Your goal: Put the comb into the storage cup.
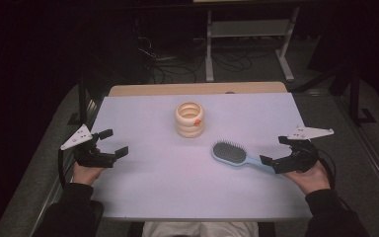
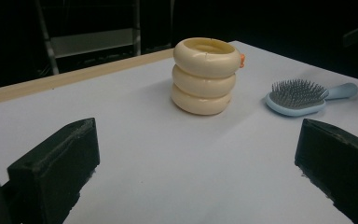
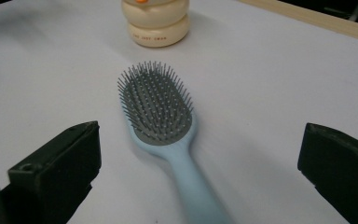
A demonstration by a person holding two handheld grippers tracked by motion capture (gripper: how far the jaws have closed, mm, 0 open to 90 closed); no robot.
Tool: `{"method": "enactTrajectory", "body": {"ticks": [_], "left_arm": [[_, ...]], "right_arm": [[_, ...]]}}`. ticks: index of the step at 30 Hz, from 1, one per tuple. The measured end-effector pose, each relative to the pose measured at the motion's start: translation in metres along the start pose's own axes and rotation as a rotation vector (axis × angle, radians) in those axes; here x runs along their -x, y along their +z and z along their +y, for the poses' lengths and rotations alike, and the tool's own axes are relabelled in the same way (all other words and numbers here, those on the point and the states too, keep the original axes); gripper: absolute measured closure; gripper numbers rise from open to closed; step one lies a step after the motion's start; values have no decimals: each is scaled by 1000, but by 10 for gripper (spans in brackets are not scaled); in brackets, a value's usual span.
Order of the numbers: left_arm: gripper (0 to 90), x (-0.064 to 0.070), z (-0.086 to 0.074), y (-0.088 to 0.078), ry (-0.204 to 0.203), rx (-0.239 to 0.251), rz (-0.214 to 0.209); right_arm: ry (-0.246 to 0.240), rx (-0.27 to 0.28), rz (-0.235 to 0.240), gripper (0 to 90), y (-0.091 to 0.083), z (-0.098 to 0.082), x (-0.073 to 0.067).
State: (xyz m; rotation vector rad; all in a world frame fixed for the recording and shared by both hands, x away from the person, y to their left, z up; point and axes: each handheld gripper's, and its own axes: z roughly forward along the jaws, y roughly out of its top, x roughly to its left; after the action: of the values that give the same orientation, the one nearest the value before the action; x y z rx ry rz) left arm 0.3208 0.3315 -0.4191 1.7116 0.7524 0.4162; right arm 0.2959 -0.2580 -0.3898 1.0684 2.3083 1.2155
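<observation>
A light blue hairbrush (image 1: pixel 233 154) with grey bristles lies bristles-up on the white table, handle toward the right. My right gripper (image 1: pixel 276 151) is open at the handle's end, its jaws on either side of the handle. In the right gripper view the hairbrush (image 3: pixel 161 112) runs between the two wide-apart jaws. A cream holder of three stacked rings (image 1: pixel 190 118) with a small orange spot stands upright at the table's middle back. My left gripper (image 1: pixel 114 142) is open and empty near the left edge, facing the ringed holder (image 2: pixel 205 76) and the hairbrush (image 2: pixel 298 95).
The white table top (image 1: pixel 153 177) ends in a wooden strip (image 1: pixel 197 89) at the far side. Beyond it are dark floor, cables and a white metal frame (image 1: pixel 246 29). A person's hands and dark sleeves come in from the bottom.
</observation>
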Motion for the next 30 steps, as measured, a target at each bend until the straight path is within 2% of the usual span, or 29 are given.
{"method": "enactTrajectory", "body": {"ticks": [9,15,25,30], "left_arm": [[0,-1,0,-1,-20,6,0],[0,-1,0,1,-22,3,-8],[0,-1,0,0,-20,5,-11],[0,-1,0,1,-22,4,-16]], "right_arm": [[-36,-40,27,0,4,16,-1],[-68,-97,43,0,12,27,-1],[-102,-208,67,0,32,31,-1],[-106,-235,81,0,38,31,-1]]}}
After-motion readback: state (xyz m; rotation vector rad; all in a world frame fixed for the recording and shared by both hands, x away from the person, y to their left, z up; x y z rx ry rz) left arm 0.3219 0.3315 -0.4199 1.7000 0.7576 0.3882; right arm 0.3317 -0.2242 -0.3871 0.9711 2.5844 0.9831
